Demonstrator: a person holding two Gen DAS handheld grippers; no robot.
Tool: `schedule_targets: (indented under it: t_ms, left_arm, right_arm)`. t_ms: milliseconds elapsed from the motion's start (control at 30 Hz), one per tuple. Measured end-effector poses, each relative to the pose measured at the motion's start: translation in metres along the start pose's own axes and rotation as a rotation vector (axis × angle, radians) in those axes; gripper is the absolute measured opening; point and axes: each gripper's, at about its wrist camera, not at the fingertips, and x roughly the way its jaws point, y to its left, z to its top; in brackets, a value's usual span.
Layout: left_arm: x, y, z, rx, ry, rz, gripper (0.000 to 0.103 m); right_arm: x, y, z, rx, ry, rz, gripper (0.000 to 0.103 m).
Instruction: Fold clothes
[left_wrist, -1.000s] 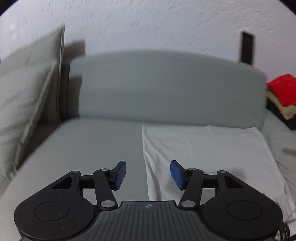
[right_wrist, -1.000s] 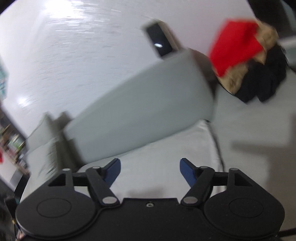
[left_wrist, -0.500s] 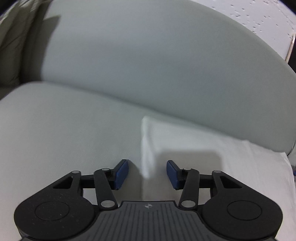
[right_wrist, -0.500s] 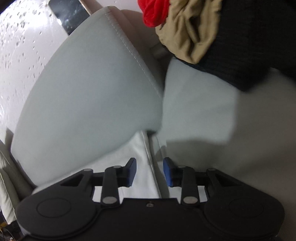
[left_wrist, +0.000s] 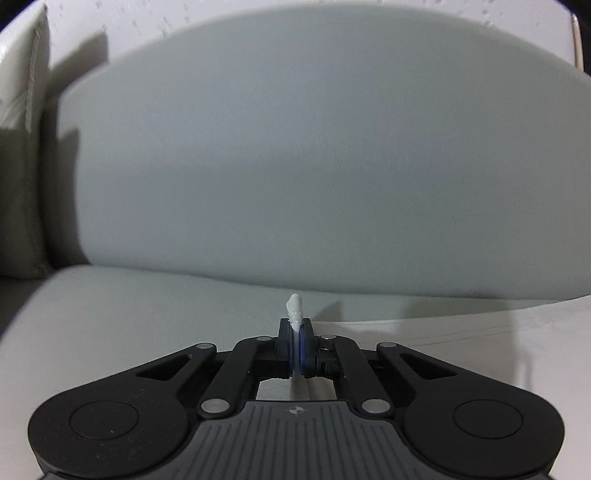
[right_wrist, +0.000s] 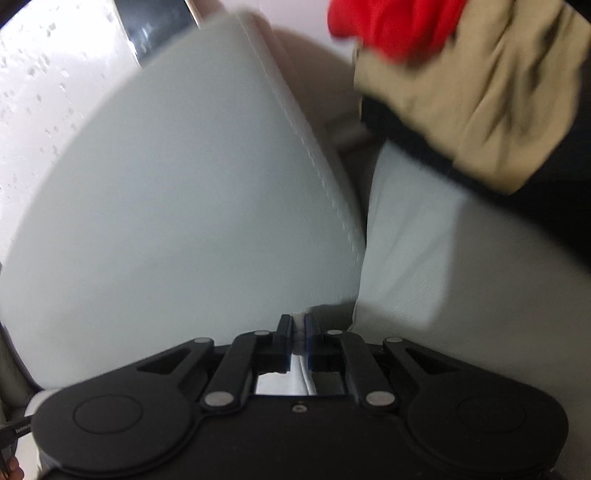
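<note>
Left tongs (left_wrist: 295, 345) tipped downward over the sofa seat (left_wrist: 129, 332), pads pinched tight on a corner of the white garment (left_wrist: 461, 336), a small tuft of cloth poking up past the tips. Rest of the garment spread flat on the seat to the right, touching the foot of the grey back cushion (left_wrist: 314, 166). Pale pillow (left_wrist: 22, 110) propped at far left against the textured wall.

Right tongs (right_wrist: 299, 341) likewise angled down, jaws closing on another edge of the same white garment (right_wrist: 301, 373), fabric visibly sandwiched between the blue pads. Just beyond, right end of the back cushion (right_wrist: 184, 203). Farther right, a blurred heap of clothes (right_wrist: 480, 85): red on top, tan beneath, black lowest.
</note>
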Motion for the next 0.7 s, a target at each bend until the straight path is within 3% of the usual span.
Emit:
schedule_targets:
  t_ms: [200,400,600,700]
  left_arm:
    - [-0.093,0.003,-0.006,0.054,-0.108,0.014,0.003]
    - [-0.209,0.005,-0.04,0.08,-0.191,-0.021,0.003]
    - [-0.298,0.014,-0.103,0.004,-0.119,-0.053,0.003]
    - [-0.321,0.014,-0.14,0.015,-0.084,-0.028,0.003]
  right_arm:
    - [-0.082,0.005,-0.001,0.071,-0.038,0.048,0.007]
    - [-0.206,0.006,-0.023,0.107,-0.047,0.087,0.007]
    - [-0.311,0.004,-0.054,0.149,0.001,0.112,0.007]
    - [-0.345,-0.005,-0.078,0.163,0.048,0.085,0.007]
